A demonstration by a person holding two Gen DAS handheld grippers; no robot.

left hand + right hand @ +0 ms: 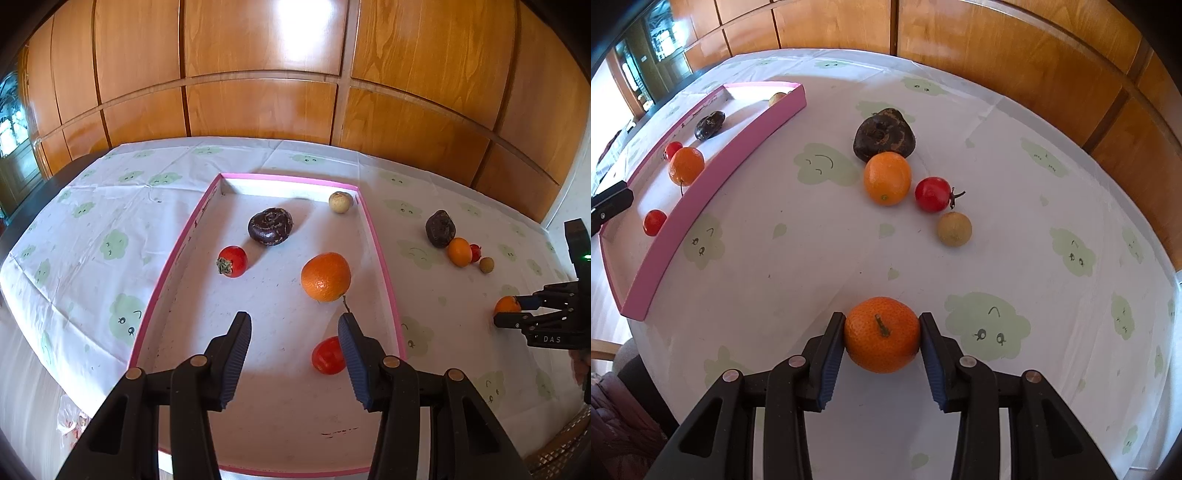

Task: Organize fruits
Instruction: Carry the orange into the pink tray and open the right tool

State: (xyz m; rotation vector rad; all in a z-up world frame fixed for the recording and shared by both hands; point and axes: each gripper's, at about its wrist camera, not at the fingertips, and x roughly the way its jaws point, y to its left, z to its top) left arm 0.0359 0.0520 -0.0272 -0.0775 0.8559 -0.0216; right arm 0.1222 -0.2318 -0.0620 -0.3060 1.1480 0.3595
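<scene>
right gripper (882, 334): pinching a stemmed orange (882, 334), both pads against its sides; fruit looks to be at or just over the tablecloth (812, 258), can't tell if lifted.
left gripper (294, 325): spread, nothing between the pads; hangs over the near end of the pink tray (389, 291).
in tray, near: red tomato (327, 355) just beside the left gripper's right finger.
in tray, mid: big orange (325, 277), second tomato with green calyx (232, 261).
in tray, far: dark wrinkled fruit (270, 226), pale round fruit (340, 202) in the far right corner.
done: five fruits in the tray, by my count.
left on cloth, mid: pale small fruit (954, 229), red tomato with stem (932, 194), orange (887, 178) – close cluster.
left on cloth, far: dark lumpy fruit (884, 134), touching that orange.
progress: roughly halfway; five still outside, including the held one.
next, my guess: held orange goes to the tray, well apart to the left.
</scene>
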